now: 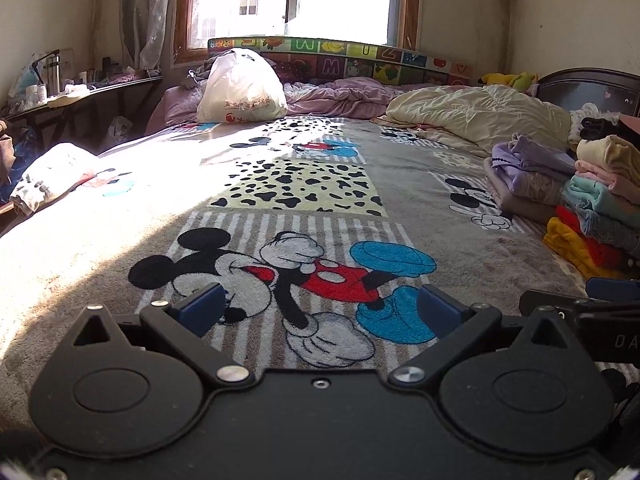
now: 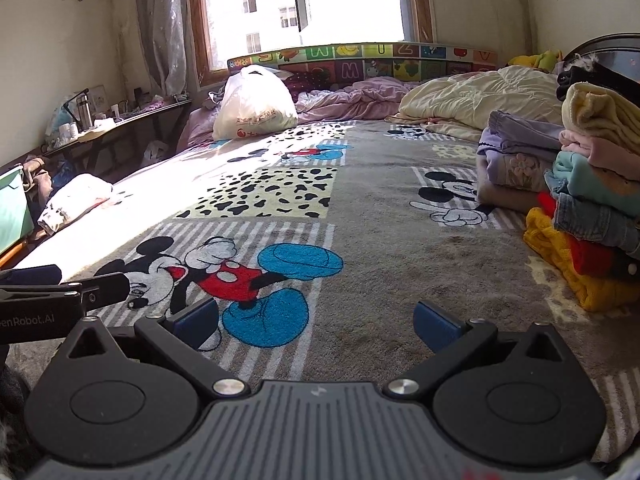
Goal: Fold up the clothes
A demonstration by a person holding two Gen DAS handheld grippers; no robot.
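Bedroom seen low across a bed, from two hand-held grippers side by side

At nine o'clock in the left wrist view, crumpled pale garment (image 1: 56,176) on the bed's sunlit edge, apparently not yet folded; same heap at nine o'clock in the right wrist view (image 2: 76,200). Behind it, dark side table (image 1: 80,100) crowded with bottles and a flask, at ten o'clock

At centre, cartoon-mouse blanket (image 1: 400,184) spread flat, bare of clothing in front of both tools. At six o'clock, left gripper (image 1: 320,312) low over the blanket, blue pads wide apart, holding nothing. Right gripper (image 2: 316,322) likewise at six o'clock in its own view, jaws spread and empty. Neither touching any garment

At twelve o'clock, full white plastic bag (image 1: 240,88) on rumpled pink bedding below the window; contents hidden, possibly more laundry. Cream quilt (image 1: 480,112) bunched at one o'clock

At three o'clock, stack of folded clothes (image 2: 592,208): yellow knit at bottom, then red, denim, teal, pink, cream on top. Just behind, second folded pile (image 2: 516,160) in lilac and beige. Both read as finished work, so task judged well along

Likely left: pale garment at nine o'clock, well apart from both grippers. Nothing on the open blanket blocking the way there; tall stack close beside the right gripper, easily toppled by a careless swing
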